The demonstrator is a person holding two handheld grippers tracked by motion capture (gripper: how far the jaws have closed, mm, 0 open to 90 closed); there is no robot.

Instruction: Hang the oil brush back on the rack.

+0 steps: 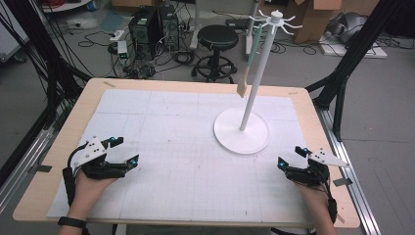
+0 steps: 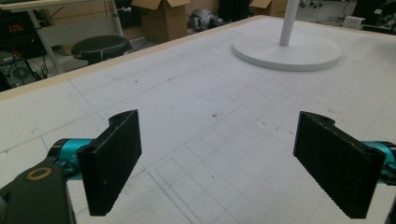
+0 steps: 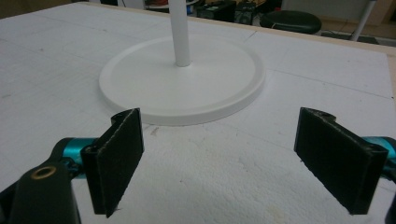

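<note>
Apparently done or not begun: spatula (image 1: 250,58) hanging from a hook of the white stand (image 1: 242,129), far right of table. Left gripper (image 1: 124,151) and right gripper (image 1: 291,157) resting near the front edge, jaws wide apart, empty.

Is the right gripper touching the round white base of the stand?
Apart. In the right gripper view, bare white table shows between the open right gripper and the round white stand base.
</note>
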